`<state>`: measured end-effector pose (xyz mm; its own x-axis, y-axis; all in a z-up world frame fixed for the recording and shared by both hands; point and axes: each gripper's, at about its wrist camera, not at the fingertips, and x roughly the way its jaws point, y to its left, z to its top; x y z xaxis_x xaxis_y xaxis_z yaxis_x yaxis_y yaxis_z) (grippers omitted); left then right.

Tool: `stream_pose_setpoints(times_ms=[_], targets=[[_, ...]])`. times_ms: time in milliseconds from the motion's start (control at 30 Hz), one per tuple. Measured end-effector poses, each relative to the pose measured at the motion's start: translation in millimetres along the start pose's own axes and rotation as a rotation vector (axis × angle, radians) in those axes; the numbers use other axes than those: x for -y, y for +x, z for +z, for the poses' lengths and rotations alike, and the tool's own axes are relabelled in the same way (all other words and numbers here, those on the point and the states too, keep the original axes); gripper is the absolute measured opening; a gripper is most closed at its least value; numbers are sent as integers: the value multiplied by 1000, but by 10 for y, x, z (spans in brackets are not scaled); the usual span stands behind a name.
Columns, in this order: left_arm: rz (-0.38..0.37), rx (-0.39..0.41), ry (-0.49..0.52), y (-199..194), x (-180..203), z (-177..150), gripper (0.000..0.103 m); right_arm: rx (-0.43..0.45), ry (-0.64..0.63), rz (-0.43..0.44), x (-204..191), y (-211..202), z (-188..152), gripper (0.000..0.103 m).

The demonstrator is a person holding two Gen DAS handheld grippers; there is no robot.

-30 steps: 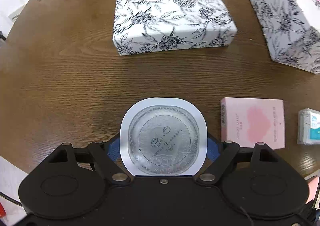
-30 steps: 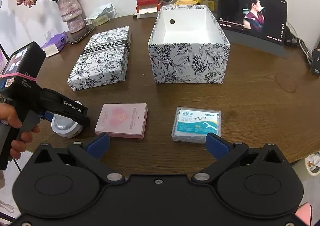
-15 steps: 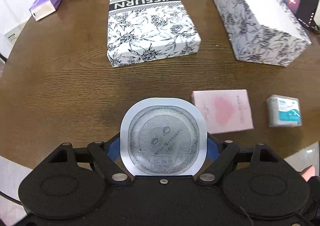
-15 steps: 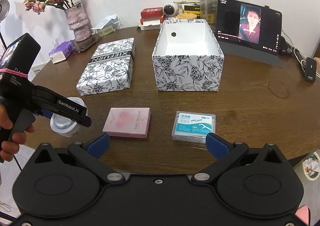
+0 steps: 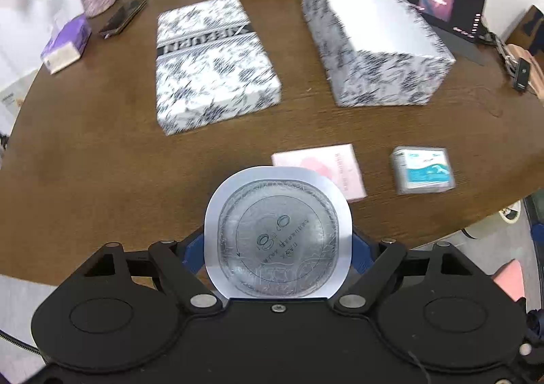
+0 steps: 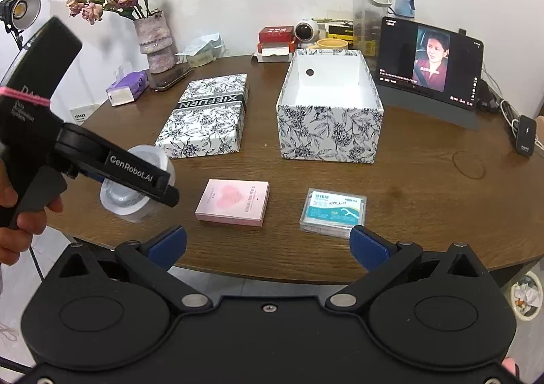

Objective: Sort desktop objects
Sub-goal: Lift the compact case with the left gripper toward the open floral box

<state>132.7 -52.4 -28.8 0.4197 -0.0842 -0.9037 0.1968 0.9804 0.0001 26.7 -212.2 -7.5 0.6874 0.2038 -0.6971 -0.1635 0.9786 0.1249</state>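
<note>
Right, widest first: the round wooden table (image 6: 425, 200) carries an open floral box (image 6: 328, 112), its white inside bare and ready to receive things, with the matching lid (image 6: 207, 117) lying flat just beside it, out of the way. Nearer the front edge sit a pink card pack (image 6: 234, 202) and a floss-pick case (image 6: 335, 210), apart from each other and untouched. Up in the air, the left gripper (image 5: 277, 244) is clamped on a foil-sealed cup (image 5: 277, 237), held clear of the tabletop, probably headed for the box, though that view is blurred. Meanwhile the right gripper (image 6: 268, 244) hangs at the table's edge, blue fingers (image 6: 369, 244) wide apart and empty.
</note>
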Motion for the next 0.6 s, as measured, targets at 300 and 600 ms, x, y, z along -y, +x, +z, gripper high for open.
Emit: stream_pose_setpoints(times_ms=[300, 600], targets=[[-37, 53, 108, -164, 368, 487, 80, -3, 16, 9, 167, 24, 242, 103], [-70, 102, 202, -94, 645, 1209, 80, 4, 32, 10, 375, 249, 650, 103]])
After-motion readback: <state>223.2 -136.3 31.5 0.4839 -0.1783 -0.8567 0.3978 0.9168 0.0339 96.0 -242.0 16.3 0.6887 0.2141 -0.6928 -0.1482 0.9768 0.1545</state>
